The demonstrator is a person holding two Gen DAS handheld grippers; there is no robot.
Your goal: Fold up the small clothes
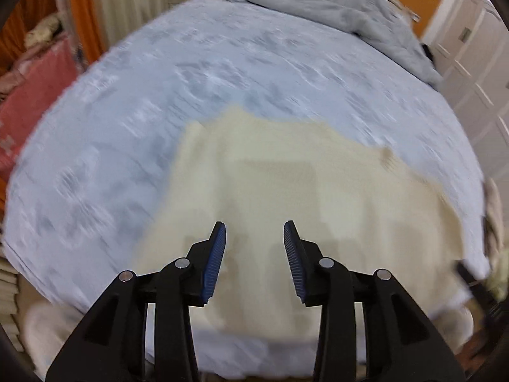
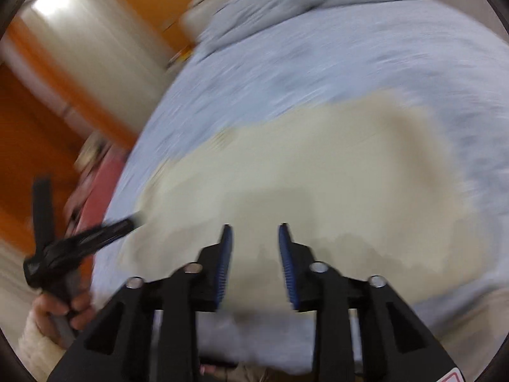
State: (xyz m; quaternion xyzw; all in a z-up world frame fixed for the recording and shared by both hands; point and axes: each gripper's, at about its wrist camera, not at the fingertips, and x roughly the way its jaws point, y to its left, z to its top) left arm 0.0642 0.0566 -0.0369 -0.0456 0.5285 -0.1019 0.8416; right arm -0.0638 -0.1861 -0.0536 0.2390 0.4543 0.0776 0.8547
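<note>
Just beyond both sets of fingertips, the cream garment (image 1: 286, 191) lies spread on the pale blue bedspread (image 1: 127, 127), looking mostly flat; I see no finished fold, though blur hides detail, so I'd judge the folding barely begun. The left gripper (image 1: 254, 238) and right gripper (image 2: 254, 242) both gape partway, gripping nothing, poised above the cloth's near edge. Farther off, a grey duvet (image 1: 334, 9) sits bunched.

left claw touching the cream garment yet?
Cannot tell. The left wrist view shows the left claw open over the cream garment, nothing between its pads, but motion blur and the straight-down angle hide any gap or contact.
</note>
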